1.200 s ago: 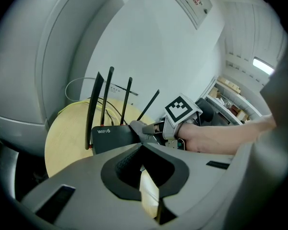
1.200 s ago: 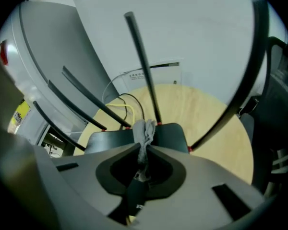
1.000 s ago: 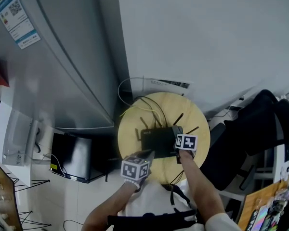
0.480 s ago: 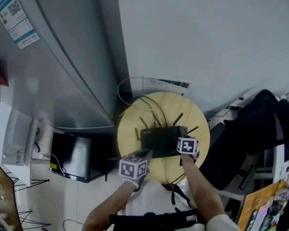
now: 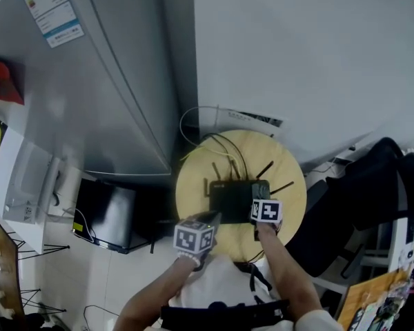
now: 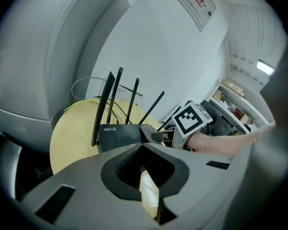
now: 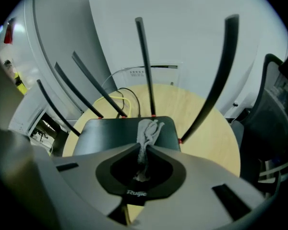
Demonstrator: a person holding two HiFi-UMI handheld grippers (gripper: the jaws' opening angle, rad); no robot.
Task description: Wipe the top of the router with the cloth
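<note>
Router: flat matte black box with thin stick antennas, sitting mid-table.
Table: round, pale wood with visible grain.
Cloth: crumpled grey rag lying on the router's top, at its 3 o'clock end in the head view.
Right gripper: jaws pinched tight on the rag's tail.
Left gripper: jaws closed together with nothing in them, at the router's 7 o'clock.
Left gripper view only: "WiFi6" lettering on the router's edge.

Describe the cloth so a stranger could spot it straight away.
Find the round wooden table beside the tall grey fridge; a black router with antennas sits on it. The cloth is the small pale, crumpled strip on the router's top, pinched in the right gripper.
</note>
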